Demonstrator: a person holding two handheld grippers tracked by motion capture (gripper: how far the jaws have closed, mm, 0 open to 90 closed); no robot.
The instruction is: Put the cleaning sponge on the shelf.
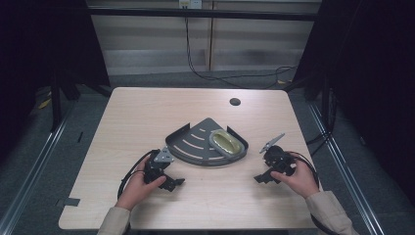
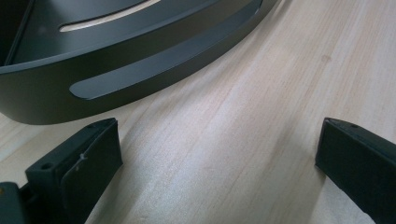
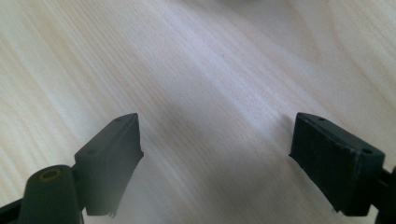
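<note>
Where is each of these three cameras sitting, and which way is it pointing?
High view: above the person's side, looking down on the table; both hands, left gripper, right gripper.
Left gripper view: on that gripper, facing the dark shelf; its open jaws.
Right gripper view: on that gripper, facing bare wood; its open jaws.
Shared: the shelf, high and left views.

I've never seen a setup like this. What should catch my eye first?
Probably the dark fan-shaped tray in the middle of the pale wooden table, with an oval yellowish ring lying in its right part. Nearer the person, the left tool and right tool rest open either side.
</note>
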